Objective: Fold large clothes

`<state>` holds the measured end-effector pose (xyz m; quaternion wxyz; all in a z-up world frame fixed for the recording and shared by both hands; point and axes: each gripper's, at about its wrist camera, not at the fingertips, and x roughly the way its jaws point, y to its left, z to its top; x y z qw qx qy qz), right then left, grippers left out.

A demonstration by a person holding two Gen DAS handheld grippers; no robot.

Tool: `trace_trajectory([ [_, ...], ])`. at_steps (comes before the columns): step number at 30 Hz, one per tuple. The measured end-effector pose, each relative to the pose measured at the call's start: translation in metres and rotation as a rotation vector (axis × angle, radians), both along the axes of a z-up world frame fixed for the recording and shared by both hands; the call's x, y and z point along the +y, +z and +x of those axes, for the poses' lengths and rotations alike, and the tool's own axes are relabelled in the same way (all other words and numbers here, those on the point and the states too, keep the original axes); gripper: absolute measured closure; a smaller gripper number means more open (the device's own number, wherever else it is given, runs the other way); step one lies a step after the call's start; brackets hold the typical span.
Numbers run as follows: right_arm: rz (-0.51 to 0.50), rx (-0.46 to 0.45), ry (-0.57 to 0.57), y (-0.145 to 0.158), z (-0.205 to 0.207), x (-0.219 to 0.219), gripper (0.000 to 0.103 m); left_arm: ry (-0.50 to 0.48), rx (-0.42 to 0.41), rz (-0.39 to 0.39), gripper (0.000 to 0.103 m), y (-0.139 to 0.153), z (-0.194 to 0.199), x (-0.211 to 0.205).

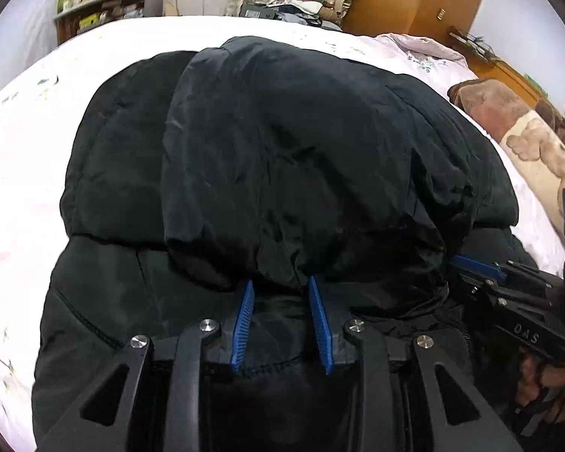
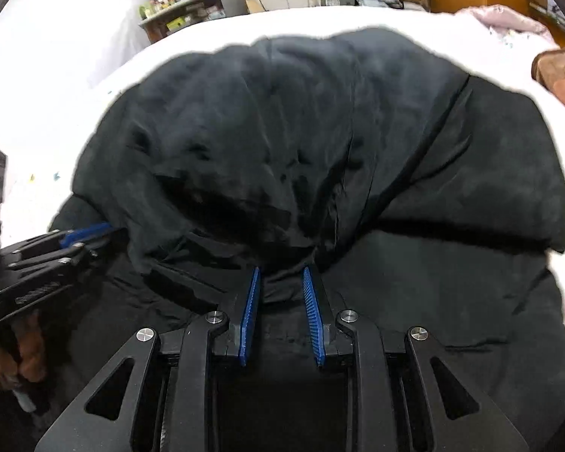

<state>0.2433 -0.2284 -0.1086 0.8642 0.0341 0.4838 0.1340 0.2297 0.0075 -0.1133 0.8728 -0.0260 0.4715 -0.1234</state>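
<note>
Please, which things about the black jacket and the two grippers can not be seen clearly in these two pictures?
- Black jacket near hem: both views, cut off behind gripper frames.
- Left gripper fingertips: buried under the folded edge.
- Right gripper fingertips: likewise buried.
- Shelf items: too small.

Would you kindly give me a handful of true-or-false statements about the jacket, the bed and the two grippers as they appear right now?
1. The black padded jacket lies on a bed with a pale floral sheet. True.
2. The jacket is spread out flat in a single layer. False: a doubled-over layer lies on top of the lower part.
3. The left gripper has the edge of that upper layer between its blue pads. True.
4. The right gripper hovers well clear of the jacket. False: its tips are at the edge of the upper layer, with fabric between them.
5. A teddy-bear blanket covers the jacket. False: it lies beside it.
</note>
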Motion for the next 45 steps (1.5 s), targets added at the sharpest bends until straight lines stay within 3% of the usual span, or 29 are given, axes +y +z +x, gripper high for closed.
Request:
trace_trajectory([
  [5,-0.004,-0.004,-0.005,-0.006,0.01,-0.001,0.079,0.004,-0.006,-0.017,0.069,-0.003,0.001,-0.001],
  [10,-0.017,-0.001,-0.014,-0.001,-0.008,0.003,0.079,0.008,0.002,0.006,0.069,0.012,-0.005,0.0],
  [24,-0.009,-0.08,-0.07,0.074,-0.136,-0.005,0.076,0.058,-0.081,0.033,0.069,0.083,-0.104,0.008],
  [35,-0.005,-0.096,-0.076,0.093,-0.201,-0.011,0.071,0.042,-0.13,0.052,0.069,0.117,-0.172,0.015],
  [40,-0.003,-0.105,-0.087,0.1,-0.222,-0.015,0.071,0.034,-0.148,0.065,0.069,0.123,-0.191,0.017],
  [45,0.004,-0.109,-0.1,0.102,-0.237,-0.02,0.063,0.038,-0.159,0.086,0.069,0.123,-0.207,0.02],
])
